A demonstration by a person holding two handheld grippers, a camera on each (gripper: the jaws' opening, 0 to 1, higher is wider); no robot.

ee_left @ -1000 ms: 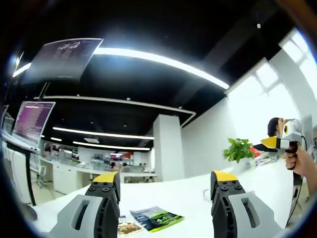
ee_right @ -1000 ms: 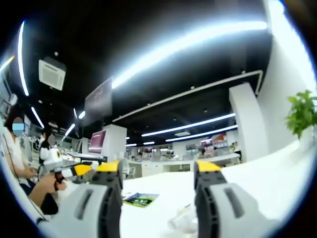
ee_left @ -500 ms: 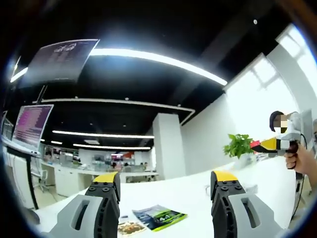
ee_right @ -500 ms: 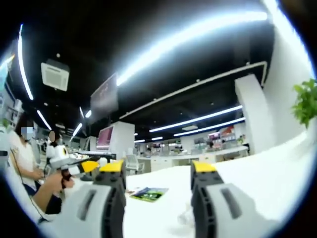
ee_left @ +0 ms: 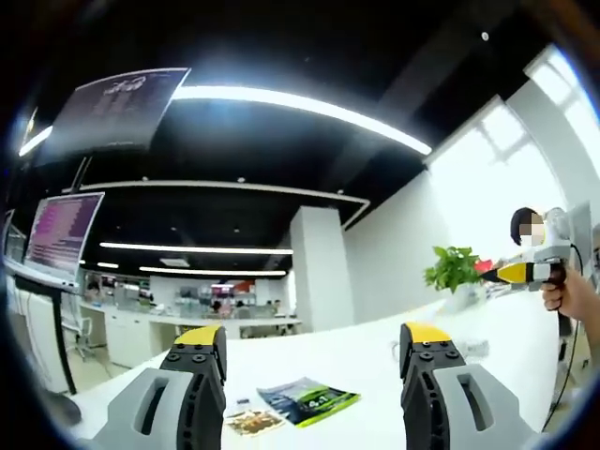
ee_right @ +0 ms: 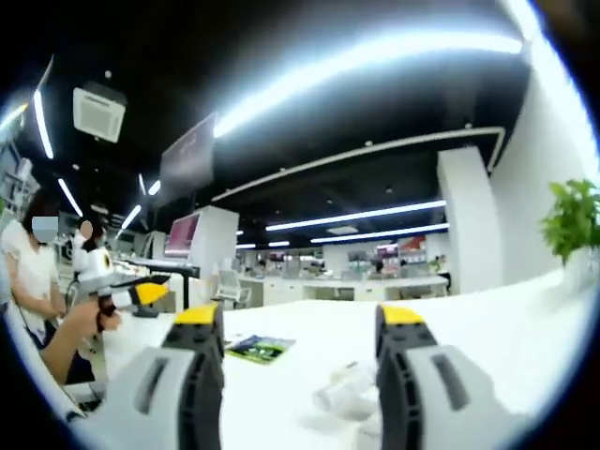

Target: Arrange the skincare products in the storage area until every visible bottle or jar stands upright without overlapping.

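Both views look level over a white table (ee_left: 356, 375) toward the room. My left gripper (ee_left: 314, 349) stands open above the table with nothing between its yellow-tipped jaws. My right gripper (ee_right: 298, 328) is open too, and empty. Just past its jaws, some pale, blurred white items (ee_right: 349, 392) lie on the table; I cannot tell whether they are bottles or jars. In the left gripper view a hand holds the right gripper (ee_left: 527, 273) up at the far right. The left gripper (ee_right: 131, 292) shows at the left of the right gripper view, held in a hand.
Two printed booklets (ee_left: 307, 400) (ee_left: 248, 422) lie flat on the table ahead of the left gripper; one booklet (ee_right: 261, 349) appears left of centre in the right gripper view. A potted plant (ee_left: 453, 268) (ee_right: 572, 220) stands at the table's far right. A seated person (ee_right: 33, 281) is at the left.
Both cameras have shifted a little with the hands; the right one now looks slightly lower, so the white items appear larger. Both grippers stay open and empty.
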